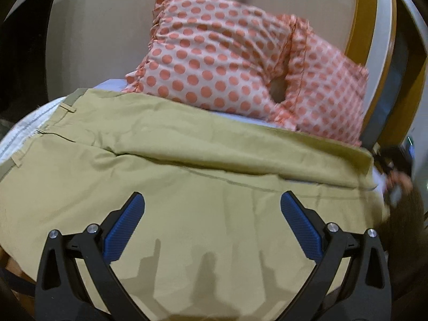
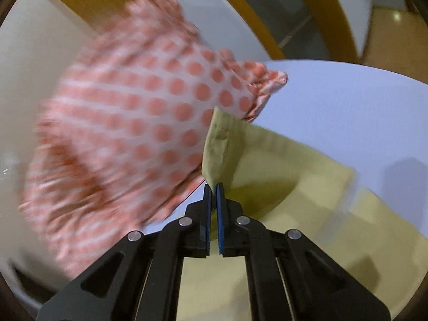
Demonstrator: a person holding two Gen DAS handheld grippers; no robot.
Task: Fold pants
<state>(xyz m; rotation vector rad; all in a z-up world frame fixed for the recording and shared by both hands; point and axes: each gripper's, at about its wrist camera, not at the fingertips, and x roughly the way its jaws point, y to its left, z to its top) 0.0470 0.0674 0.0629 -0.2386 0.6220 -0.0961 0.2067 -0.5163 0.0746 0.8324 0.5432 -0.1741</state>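
Note:
Khaki pants (image 1: 187,160) lie spread on a bed, waistband with belt loops at the left, one leg lying over the other. My left gripper (image 1: 212,206) is open and empty just above the cloth. My right gripper (image 2: 213,187) is shut on the pants' hem corner (image 2: 219,147) and holds it lifted off the bed; the rest of the pants (image 2: 307,214) lies below it. The right gripper also shows dimly at the right edge of the left wrist view (image 1: 396,171).
A pink pillow with orange dots (image 1: 227,53) lies just behind the pants against the beige wall; it also shows in the right wrist view (image 2: 128,123). The pale blue sheet (image 2: 347,107) extends to the right. A wooden curved frame (image 1: 366,21) stands behind.

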